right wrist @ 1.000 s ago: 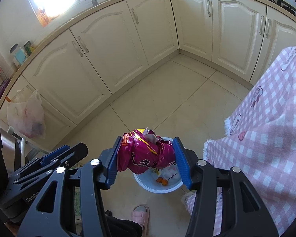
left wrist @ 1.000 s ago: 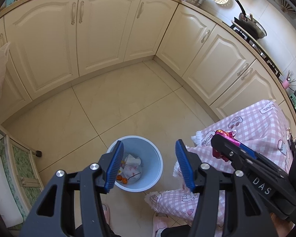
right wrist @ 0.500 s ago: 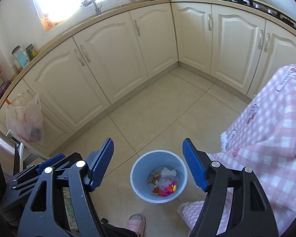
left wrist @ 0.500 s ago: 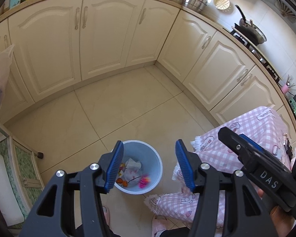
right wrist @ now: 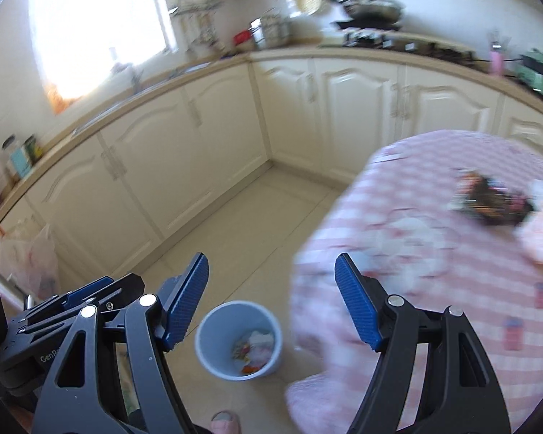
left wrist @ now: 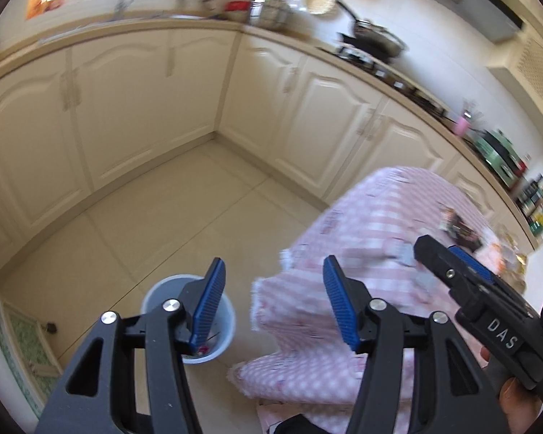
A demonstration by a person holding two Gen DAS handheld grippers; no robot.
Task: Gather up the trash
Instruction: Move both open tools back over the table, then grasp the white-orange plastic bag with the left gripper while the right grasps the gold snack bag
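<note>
- Far left in the right-wrist view: a bright window (right wrist: 101, 29) above a cream counter (right wrist: 90, 123). A thin plastic bag (right wrist: 32, 260) hangs low by the cabinets (right wrist: 206, 159).
- Near left: the left gripper (left wrist: 273, 305). Its jaws are opening, with nothing between the blue pads; only floor and cloth show in the gap.
- Near centre, on the tiled floor (right wrist: 235, 224): a pale blue bin (right wrist: 239, 340), upright and uncovered. Crumpled paper and bright scraps lie in its bottom. A slipper toe (right wrist: 225, 420) shows just near of it.
- Near centre-right: the right gripper (right wrist: 271, 303), jaws apart and empty. The bin shows below and between its pads.
- Right: a table under a pink checked cloth (right wrist: 434, 253) that hangs down close beside the bin.
- Far right on the cloth: the trash left to collect. A dark crumpled wrapper (right wrist: 488, 200) lies there, with a pale orange-and-white lump (right wrist: 541, 224) just beside it. Blur hides what the lump is.
- Handling, as a judgement: the wrapper looks light, thin and crinkly, likely slick. It should crush easily and cannot break. A pinch across its bunched middle seems safer than a grip on a loose edge, which could slip out.
- The lump looks soft and light. It is probably best taken around its thickest part, clear of the cloth.
</note>
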